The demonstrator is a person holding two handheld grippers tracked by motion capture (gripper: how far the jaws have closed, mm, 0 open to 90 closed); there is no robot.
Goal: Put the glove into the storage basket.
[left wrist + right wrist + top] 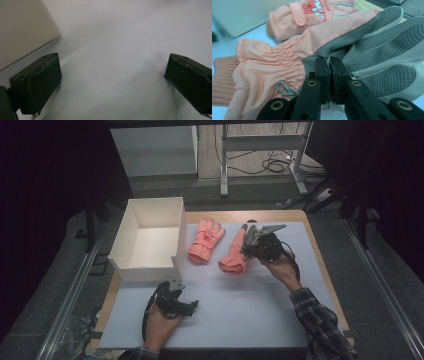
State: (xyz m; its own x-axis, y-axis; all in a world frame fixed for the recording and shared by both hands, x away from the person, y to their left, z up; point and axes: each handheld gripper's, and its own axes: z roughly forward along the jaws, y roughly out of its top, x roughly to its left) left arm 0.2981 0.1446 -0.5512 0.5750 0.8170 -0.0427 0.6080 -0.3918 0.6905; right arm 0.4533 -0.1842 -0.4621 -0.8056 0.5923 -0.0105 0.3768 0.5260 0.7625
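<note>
Gloves: right one (pixel 287 62) pinched at the palm by right gripper (pixel 256 240), fingers closed, mid-tabletop; other glove (pixel 205 241) lies just left. White box (pixel 172 220) far left, empty, likely destination. Left gripper (pixel 176 301) wide open, holding nothing, near side.

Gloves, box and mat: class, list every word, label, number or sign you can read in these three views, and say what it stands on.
No text can be read.
The far glove has a red-and-white patch on its back, too blurred to tell whether it carries letters.
The near glove, pinched in the right claw, shows no print.
The white box and the mat are blank.
</note>
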